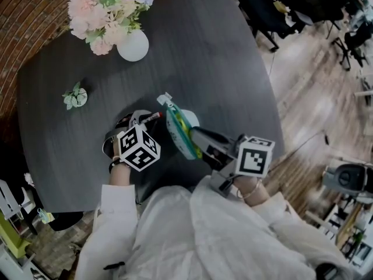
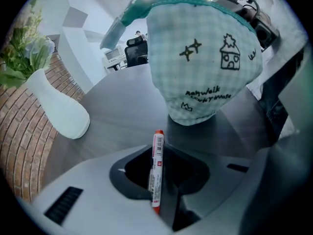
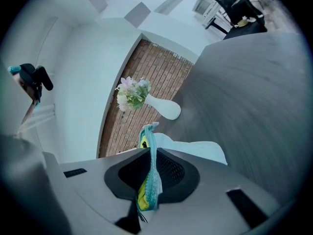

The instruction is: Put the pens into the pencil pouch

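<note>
Left gripper point(image 2: 157, 180) is clenched on a pen point(image 2: 157, 163). In its own view the jaws pinch the white barrel at mid-length. The pen stands upright at frame centre, red end up, barcode label facing the camera. The upper red end sits just below the pouch point(image 2: 205, 67) in that frame, outside it.

Right gripper point(image 3: 149, 182) is grasping the pouch by its rim. Its view shows the teal zipper edge and some yellow-green lining nipped between the jaws, with the pale body hanging past them.

Head view:
- Both grippers are at lower centre, above a dark grey table point(image 1: 204, 57).
- The pouch is between them, tilted, with its teal edge facing up-left.
- The pen pokes out of the left jaws toward the right, with its tip close to the pouch edge. Can't tell if they touch.

In the left gripper view the pouch fills the upper centre. It is mint check fabric with star, house and crown doodles plus some script. Its lower end looks to rest on the table.

Also on the table:
- A white vase point(image 1: 133, 45) with pink flowers point(image 1: 105, 7) at upper left, well apart from the pouch.
- A small green sprig point(image 1: 75, 96) at left.
</note>
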`<state>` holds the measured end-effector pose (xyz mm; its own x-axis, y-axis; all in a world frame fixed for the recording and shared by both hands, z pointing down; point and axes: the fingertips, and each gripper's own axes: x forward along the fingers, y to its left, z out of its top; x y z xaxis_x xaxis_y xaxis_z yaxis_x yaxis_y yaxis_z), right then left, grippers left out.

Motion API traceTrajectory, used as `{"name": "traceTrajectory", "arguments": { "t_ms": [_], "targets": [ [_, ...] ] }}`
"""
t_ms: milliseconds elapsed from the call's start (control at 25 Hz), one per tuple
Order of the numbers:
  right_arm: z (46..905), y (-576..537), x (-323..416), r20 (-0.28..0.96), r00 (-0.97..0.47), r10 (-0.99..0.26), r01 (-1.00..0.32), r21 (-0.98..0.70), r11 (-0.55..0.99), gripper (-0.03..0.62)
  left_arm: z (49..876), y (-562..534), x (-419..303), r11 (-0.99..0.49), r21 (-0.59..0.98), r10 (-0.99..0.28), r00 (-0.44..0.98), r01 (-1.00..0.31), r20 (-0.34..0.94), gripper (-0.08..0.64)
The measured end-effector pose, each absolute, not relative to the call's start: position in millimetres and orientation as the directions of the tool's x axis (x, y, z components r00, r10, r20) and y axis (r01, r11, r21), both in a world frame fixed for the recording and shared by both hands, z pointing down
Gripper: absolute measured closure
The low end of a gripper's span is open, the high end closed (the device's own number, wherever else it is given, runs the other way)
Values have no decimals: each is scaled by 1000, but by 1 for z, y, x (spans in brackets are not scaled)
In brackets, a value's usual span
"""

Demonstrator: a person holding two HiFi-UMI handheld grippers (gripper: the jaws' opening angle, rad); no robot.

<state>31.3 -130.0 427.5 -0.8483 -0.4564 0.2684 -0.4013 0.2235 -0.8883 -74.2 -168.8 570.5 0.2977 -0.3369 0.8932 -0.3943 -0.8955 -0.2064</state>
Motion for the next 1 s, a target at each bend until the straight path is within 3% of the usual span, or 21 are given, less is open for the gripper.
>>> {"name": "traceTrajectory", "arguments": {
  "t_ms": [280,560,1000],
  "targets": [
    [425,-128,34,271,-843,-464,-409,-884,227,555,566,-167,-73,-894,-248,-364,282,-373,888,489],
    [419,-126,32,259,-846,-465,-404,-882,244,555,530,-178,-72,-817,-324,-508,328,-478,797,489],
    [413,-120,27,249,-858,-450,-401,-871,283,555,471,-167,-55,-742,-271,-618,467,-614,632,489]
  ]
}}
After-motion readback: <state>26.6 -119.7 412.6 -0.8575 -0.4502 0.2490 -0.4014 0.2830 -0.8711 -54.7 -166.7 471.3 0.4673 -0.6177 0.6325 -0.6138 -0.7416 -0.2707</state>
